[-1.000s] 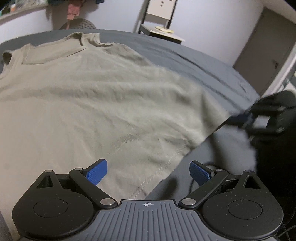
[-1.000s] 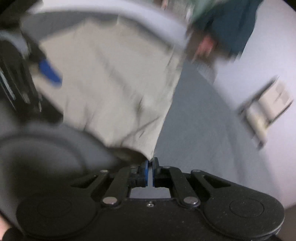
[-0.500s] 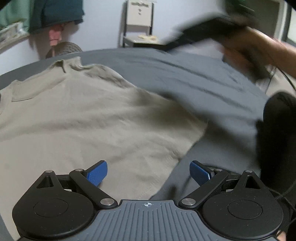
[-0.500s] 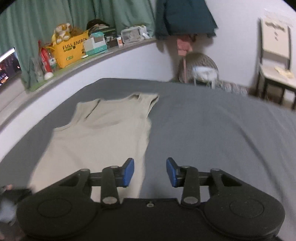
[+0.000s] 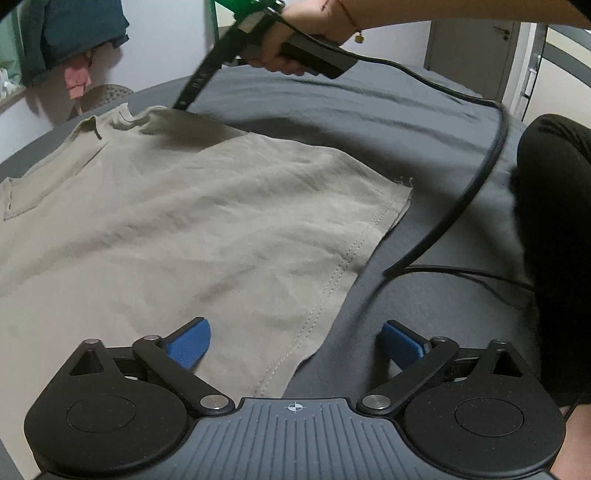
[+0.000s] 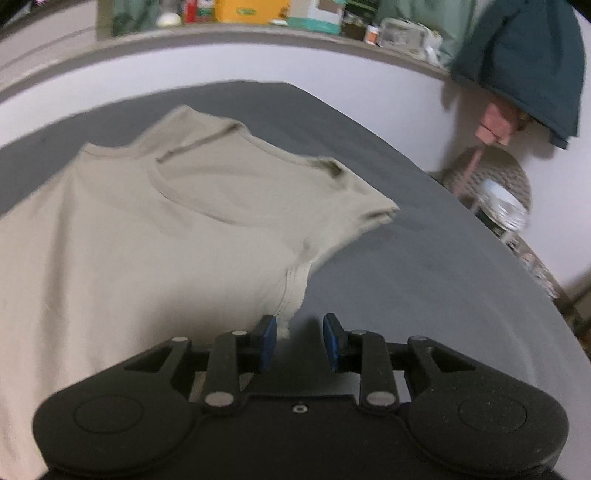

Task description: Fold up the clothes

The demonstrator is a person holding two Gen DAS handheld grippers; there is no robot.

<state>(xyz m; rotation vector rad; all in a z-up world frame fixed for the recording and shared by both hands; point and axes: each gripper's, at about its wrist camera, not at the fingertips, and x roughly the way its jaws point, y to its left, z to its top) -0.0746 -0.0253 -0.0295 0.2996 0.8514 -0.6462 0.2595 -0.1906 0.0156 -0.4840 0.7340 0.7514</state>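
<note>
A beige sleeveless shirt [image 5: 184, 221] lies spread flat on the dark grey bed [image 5: 369, 122], neckline at the far end. My left gripper [image 5: 295, 343] is open wide just above the near hem, its left pad over the cloth and its right pad over the bedsheet. My right gripper [image 6: 299, 339] hovers open beside the shirt's [image 6: 147, 240] armhole seam, with only the seam's edge close to its left pad and nothing pinched. In the left wrist view a person's hand [image 5: 273, 55] holds that right tool above the shirt's far shoulder.
A black cable [image 5: 476, 177] loops from the right tool across the bed. A dark-clothed leg [image 5: 554, 221] is at the right edge. Beyond the bed are a cluttered ledge [image 6: 258, 22], a hanging teal garment [image 6: 524, 62] and a wicker stool [image 6: 487, 184].
The right gripper was shut on the shirt's hem corner, then opened, let go and swung across to the shoulder end. The left gripper stayed open over the near hem.
</note>
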